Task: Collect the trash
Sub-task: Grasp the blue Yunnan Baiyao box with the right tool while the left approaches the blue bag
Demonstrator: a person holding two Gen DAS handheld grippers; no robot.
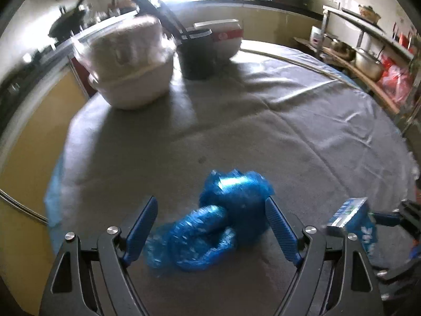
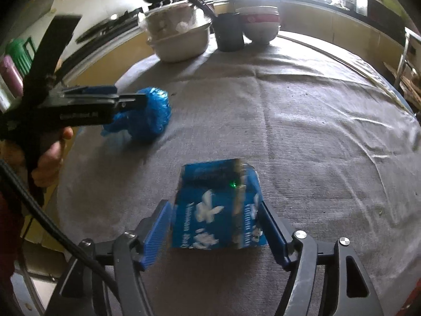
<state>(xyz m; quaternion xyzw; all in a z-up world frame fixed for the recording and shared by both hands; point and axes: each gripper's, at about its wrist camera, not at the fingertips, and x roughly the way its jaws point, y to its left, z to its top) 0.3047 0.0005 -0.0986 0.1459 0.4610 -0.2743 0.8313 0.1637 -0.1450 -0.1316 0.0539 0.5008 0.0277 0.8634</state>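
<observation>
Blue crumpled plastic (image 1: 210, 223) lies on the grey cloth of the counter (image 1: 289, 131), between the spread fingers of the left gripper (image 1: 211, 226), which stands open around it without pinching. The right gripper (image 2: 214, 218) has its fingers on either side of a blue carton (image 2: 215, 205); they look close to its sides, but I cannot tell whether they press it. Both pieces of trash sit near the front edge, well apart from the bowls (image 2: 181, 39) and the dark bin (image 2: 229, 31) at the far side. The pickup step seems in hand: next, each gripper should close firmly, then lift and carry toward the bin.
</observation>
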